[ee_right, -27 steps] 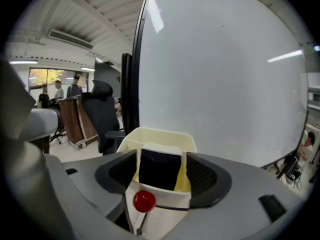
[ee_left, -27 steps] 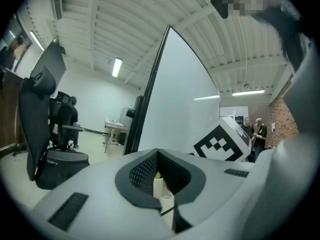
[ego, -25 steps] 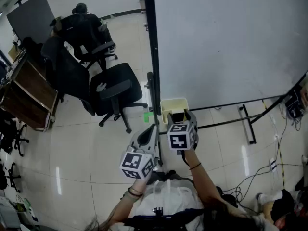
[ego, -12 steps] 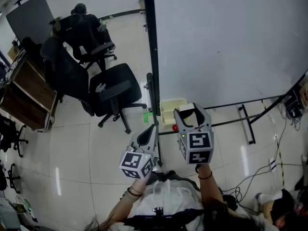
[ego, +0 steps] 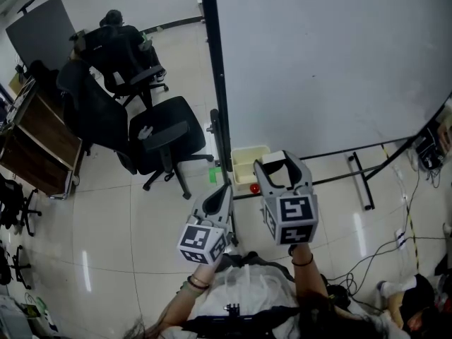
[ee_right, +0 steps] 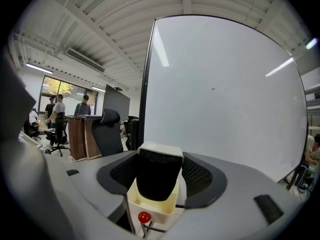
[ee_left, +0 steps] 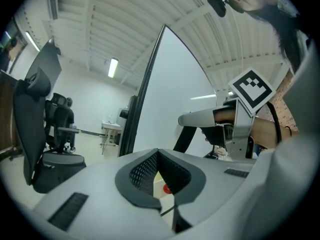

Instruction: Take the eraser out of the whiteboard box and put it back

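My right gripper [ego: 282, 159] hangs above and in front of the cream whiteboard box [ego: 242, 162], shut on the eraser [ego: 275, 158]. In the right gripper view the eraser [ee_right: 157, 178], white-backed with black felt, sits upright between the two pads [ee_right: 201, 176] of that gripper [ee_right: 159, 160]. The open box [ee_right: 150, 205] lies just below it. The box hangs at the whiteboard's [ego: 332, 55] lower left corner. My left gripper [ego: 223, 190] is level beside the right one, left of the box, jaws shut and empty. Its pads [ee_left: 145, 170] meet at the tip in the left gripper view.
A red knob [ego: 254, 188] sticks out under the box. The black whiteboard post [ego: 215, 83] runs up the board's left side. Black office chairs [ego: 159, 129] stand to the left with wooden desks [ego: 35, 143] beyond. Stand legs and cables [ego: 395, 189] lie at the right.
My right gripper has risen out of the box toward me, bringing the eraser with it. The left gripper has stayed where it was.
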`<state>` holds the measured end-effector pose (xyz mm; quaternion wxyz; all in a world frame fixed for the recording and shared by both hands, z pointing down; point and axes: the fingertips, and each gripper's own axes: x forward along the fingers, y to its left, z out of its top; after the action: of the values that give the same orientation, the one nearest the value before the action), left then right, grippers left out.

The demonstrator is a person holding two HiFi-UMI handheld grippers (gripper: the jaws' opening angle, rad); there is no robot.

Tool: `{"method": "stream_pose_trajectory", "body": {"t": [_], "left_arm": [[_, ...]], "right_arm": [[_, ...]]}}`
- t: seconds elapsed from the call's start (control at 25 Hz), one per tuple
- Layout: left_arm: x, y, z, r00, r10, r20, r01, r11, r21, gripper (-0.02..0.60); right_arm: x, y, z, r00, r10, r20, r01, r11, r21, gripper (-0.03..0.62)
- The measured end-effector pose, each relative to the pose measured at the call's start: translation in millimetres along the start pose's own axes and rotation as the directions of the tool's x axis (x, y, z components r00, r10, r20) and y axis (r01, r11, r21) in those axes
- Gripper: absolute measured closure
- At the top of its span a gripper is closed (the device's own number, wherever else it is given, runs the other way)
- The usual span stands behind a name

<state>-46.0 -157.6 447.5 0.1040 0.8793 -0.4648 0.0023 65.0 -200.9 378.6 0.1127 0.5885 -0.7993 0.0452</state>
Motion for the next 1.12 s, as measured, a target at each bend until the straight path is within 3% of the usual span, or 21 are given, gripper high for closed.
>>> {"method": "stream_pose_trajectory", "body": {"t": [0.32,0.64,1.0,1.12], "left_arm": [[0,3,-2,1.0,-0.003,-0.008,0.003,1.0,-0.025,0.597],[-2,6,-3,1.0,0.004,-0.01,-0.005,0.999,-0.033,0.597],[-8,18,-2,0.999,0.037,-0.006,-0.037,0.999,-0.039,0.597],[-8,20,-2,0.999,0.044,-0.006,-0.044,0.998,-0.043,0.597]], "right_arm": [[5,3,-4,1.0,0.01,-0.008,-0.01,1.0,0.006,0.309],[35,-6,14,0.997,-0.022,0.075,0.023,1.0,-0.009,0.309],[91,3,-50,0.997,-0.045,-0.064,0.041,0.997,-0.065,0.299],[91,2,-51,0.999,-0.043,-0.028,0.043,0.999,-0.028,0.295]]}}
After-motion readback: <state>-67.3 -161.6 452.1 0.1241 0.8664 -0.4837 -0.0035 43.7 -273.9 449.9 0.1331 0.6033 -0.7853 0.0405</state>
